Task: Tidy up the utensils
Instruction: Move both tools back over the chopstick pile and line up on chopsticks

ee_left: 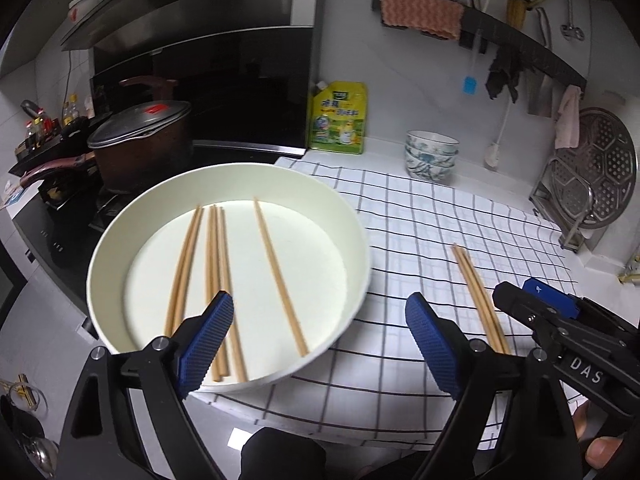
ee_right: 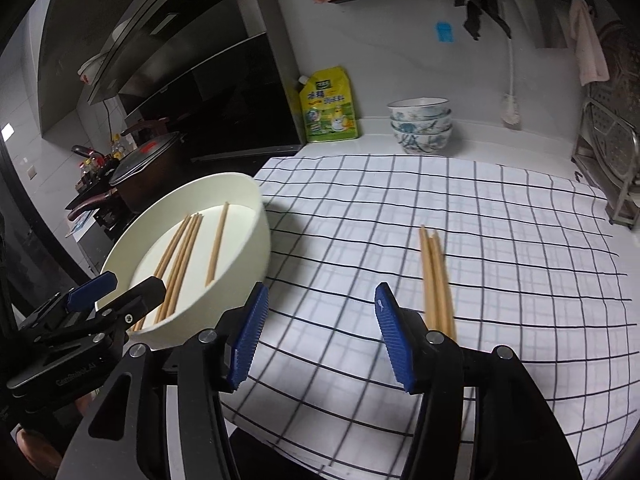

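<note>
- Left wrist view: left gripper (ee_left: 320,344) spread wide, holding nothing, over near rim of white basin (ee_left: 360,248).
- Right gripper (ee_right: 320,340) also wide, nothing held.
- Chopsticks in basin (ee_left: 224,280); loose chopsticks (ee_right: 436,280) on checked cloth (ee_right: 500,240).
- Stacked bowls (ee_right: 420,124) at back wall.

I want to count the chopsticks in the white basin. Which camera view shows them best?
The left wrist view: it looks down into the white basin, with the chopsticks spread apart. In the right wrist view they are farther, foreshortened, and partly hidden by the left hand-held gripper.
</note>
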`<state>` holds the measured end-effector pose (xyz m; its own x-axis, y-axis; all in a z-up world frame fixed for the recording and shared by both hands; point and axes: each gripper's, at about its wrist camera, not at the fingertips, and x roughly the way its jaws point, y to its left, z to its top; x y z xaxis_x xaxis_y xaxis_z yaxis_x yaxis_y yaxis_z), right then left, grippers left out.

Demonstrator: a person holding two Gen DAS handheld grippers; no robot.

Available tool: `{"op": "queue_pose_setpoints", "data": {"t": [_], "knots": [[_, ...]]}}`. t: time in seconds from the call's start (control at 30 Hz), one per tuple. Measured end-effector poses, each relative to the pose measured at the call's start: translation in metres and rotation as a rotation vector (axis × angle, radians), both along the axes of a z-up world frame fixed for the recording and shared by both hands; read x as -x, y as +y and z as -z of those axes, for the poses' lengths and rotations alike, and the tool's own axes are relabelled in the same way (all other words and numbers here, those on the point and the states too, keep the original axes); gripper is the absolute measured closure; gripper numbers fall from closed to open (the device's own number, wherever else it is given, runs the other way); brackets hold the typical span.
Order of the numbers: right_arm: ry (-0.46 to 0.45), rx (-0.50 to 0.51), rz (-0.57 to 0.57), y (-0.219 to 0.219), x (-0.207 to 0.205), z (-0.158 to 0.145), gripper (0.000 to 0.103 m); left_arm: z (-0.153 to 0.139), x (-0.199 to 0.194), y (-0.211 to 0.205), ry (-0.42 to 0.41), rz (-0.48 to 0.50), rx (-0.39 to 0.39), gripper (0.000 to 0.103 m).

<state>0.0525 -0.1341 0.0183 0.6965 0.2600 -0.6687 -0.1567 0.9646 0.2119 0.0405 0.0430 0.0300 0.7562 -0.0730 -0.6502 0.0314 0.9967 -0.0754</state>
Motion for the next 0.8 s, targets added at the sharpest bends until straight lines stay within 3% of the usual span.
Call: {"op": "queue_pose_setpoints", "data": {"t": [0.4, 0.8], "knots": [[0.022, -0.002, 0.072, -0.056, 0.005, 0.011, 0.049, 0.003, 0.000, -0.048, 0.008, 0.071, -0.007, 0.017], [0.062, -0.006, 0.089, -0.081, -0.004, 0.031, 0.049, 0.014, -0.005, -0.077, 0.039, 0.103, -0.025, 0.017]]}}
